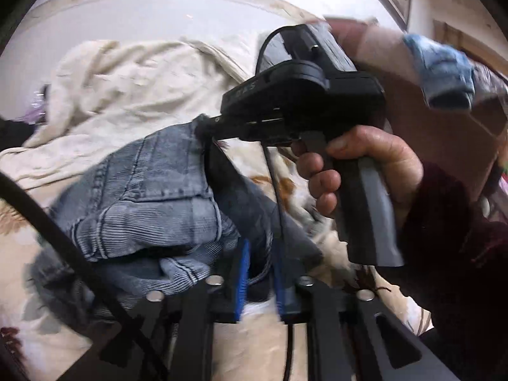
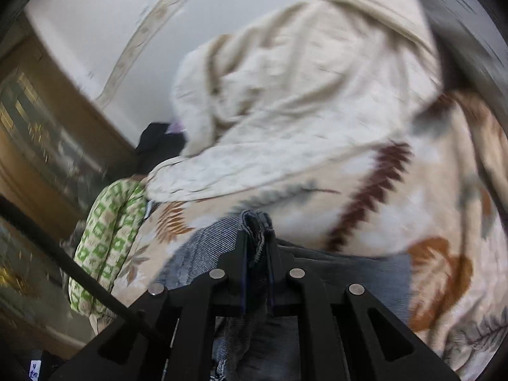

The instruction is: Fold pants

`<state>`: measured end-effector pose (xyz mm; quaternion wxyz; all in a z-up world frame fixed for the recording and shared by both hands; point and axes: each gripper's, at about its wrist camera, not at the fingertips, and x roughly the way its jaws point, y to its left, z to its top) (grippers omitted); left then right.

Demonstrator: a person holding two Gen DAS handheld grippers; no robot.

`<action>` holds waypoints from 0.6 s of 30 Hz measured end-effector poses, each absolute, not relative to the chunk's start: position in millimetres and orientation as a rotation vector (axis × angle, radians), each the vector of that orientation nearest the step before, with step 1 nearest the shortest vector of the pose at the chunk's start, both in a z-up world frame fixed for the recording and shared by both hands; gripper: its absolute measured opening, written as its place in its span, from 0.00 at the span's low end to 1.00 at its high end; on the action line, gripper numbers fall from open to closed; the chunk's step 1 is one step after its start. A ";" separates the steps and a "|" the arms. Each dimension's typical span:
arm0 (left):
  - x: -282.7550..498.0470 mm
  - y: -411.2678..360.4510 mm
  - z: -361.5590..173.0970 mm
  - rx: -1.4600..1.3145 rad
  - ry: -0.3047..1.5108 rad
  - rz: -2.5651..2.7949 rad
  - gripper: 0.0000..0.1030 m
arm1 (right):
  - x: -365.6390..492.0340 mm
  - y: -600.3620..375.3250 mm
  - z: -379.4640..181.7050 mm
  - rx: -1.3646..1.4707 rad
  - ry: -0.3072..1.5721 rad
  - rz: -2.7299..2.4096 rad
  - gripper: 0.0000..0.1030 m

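Blue denim pants (image 1: 143, 190) hang bunched over a bed, lifted by both grippers. My left gripper (image 1: 260, 282) sits at the bottom of the left wrist view, its blue pads (image 1: 242, 281) shut on a fold of the denim. Also in that view, a person's hand (image 1: 365, 165) holds my right gripper (image 1: 206, 127), whose tip is clamped on the upper edge of the pants. In the right wrist view, the right gripper (image 2: 257, 254) is shut on a seamed denim edge (image 2: 254, 225), and more of the pants (image 2: 203, 238) spreads below it. Motion blurs both views.
A crumpled cream blanket (image 1: 127, 89) lies behind the pants on a floral bedsheet (image 2: 381, 206). A green patterned pillow (image 2: 108, 238) sits at the bed's left edge beside wooden furniture (image 2: 38, 127). A black cable (image 1: 47, 222) crosses the lower left. A pale wall (image 1: 158, 6) is beyond.
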<state>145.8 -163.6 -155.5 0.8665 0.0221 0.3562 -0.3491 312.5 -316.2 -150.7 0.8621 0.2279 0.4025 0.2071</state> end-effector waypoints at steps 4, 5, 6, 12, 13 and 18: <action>149.7 -198.3 -176.5 0.095 0.790 -0.753 0.10 | 314.2 -372.7 -187.8 0.601 0.842 0.388 0.02; 149.7 -206.2 -181.2 0.106 0.799 -0.759 0.10 | 316.7 -389.6 -197.8 0.662 0.840 0.384 0.02; 147.8 -212.6 -183.0 0.115 0.809 -0.770 0.10 | 318.7 -395.8 -201.9 0.678 0.845 0.381 0.02; 132.1 -200.8 -161.5 0.169 0.780 -0.865 0.10 | 316.3 -411.8 -211.0 0.785 0.888 0.486 0.20; 126.0 -191.9 -151.2 0.171 0.757 -0.870 0.10 | 314.5 -411.7 -209.7 0.813 0.894 0.497 0.46; 105.8 -128.9 -98.3 0.160 0.609 -0.831 0.11 | 294.0 -397.7 -197.0 0.896 0.865 0.558 0.66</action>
